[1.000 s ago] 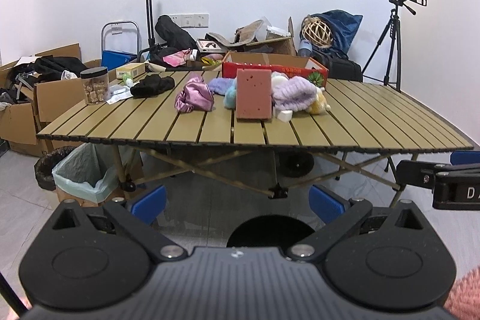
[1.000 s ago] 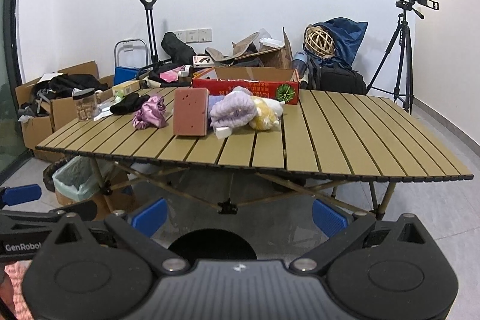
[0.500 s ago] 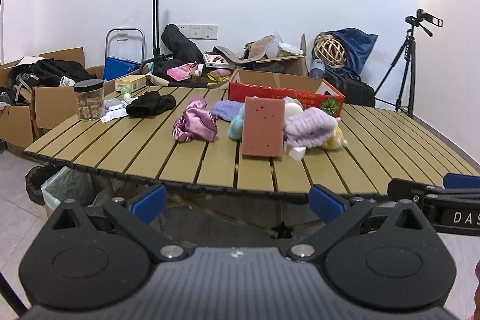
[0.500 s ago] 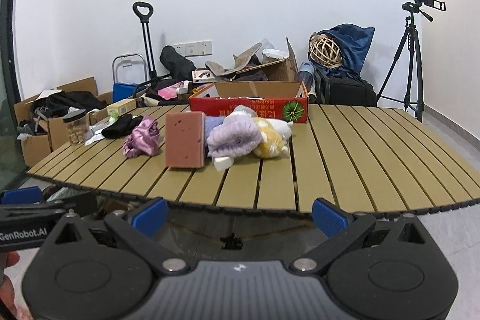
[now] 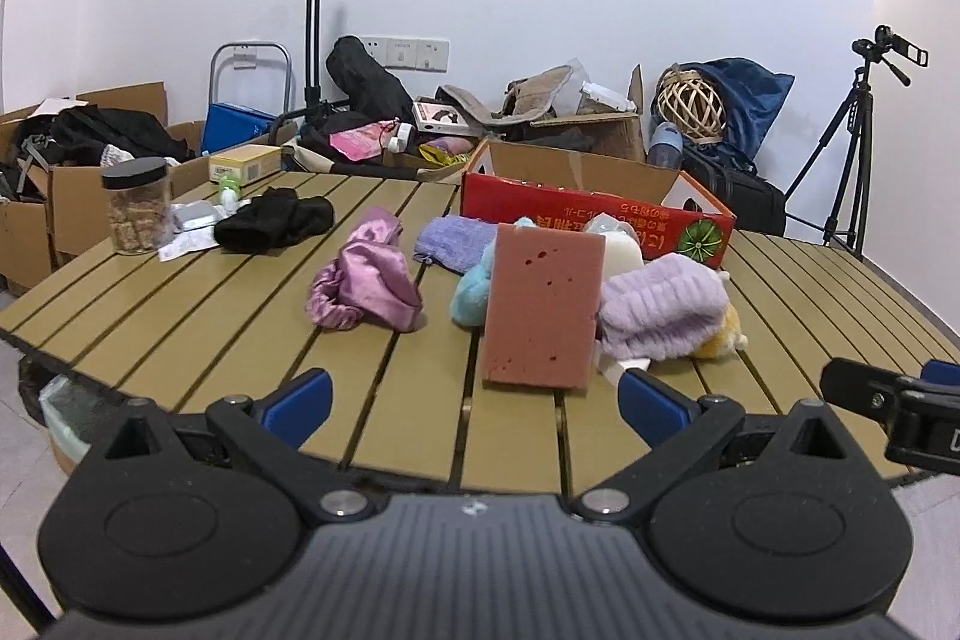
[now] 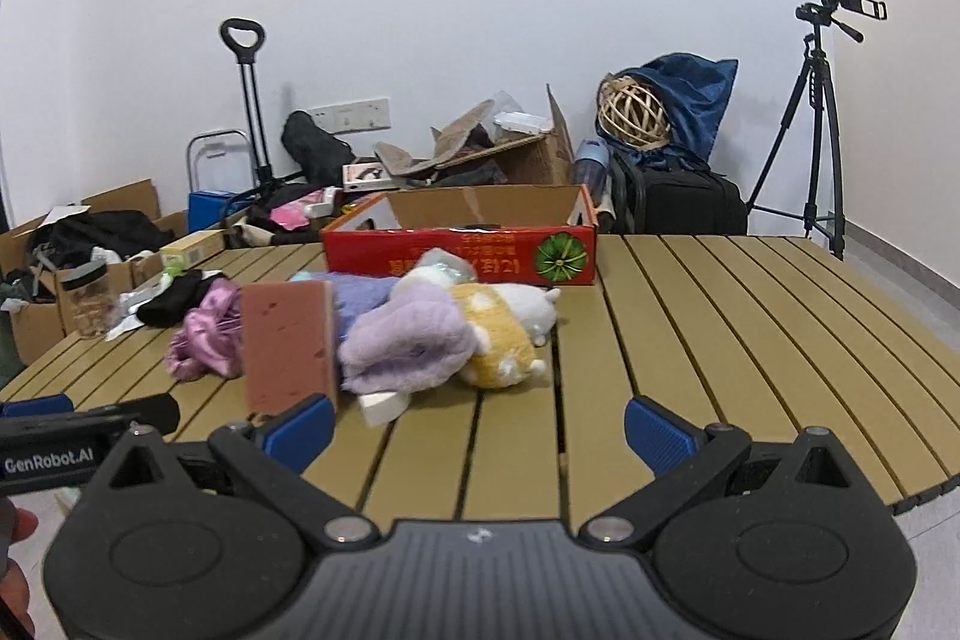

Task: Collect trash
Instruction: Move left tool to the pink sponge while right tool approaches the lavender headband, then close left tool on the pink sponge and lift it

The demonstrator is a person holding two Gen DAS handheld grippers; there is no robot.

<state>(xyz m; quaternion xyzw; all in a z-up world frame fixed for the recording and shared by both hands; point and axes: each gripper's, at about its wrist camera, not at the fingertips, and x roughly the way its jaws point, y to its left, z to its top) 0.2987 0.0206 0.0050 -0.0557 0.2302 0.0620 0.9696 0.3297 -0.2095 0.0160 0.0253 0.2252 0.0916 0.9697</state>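
A slatted wooden table carries a heap of items. A pink sponge block stands upright near the front edge. Beside it lie a purple satin cloth, lilac towels, a yellow-and-white plush, a black cloth and crumpled white wrappers. My left gripper is open and empty over the table's front edge, just short of the sponge. My right gripper is open and empty, with the sponge at its left finger.
A red cardboard box stands open behind the heap. A jar with a black lid stands at the table's left. A bagged bin sits under the left edge. Boxes, bags and a tripod line the wall.
Both grippers have risen from below table height and moved forward to the table's front edge, close to the sponge block. Both stay open.
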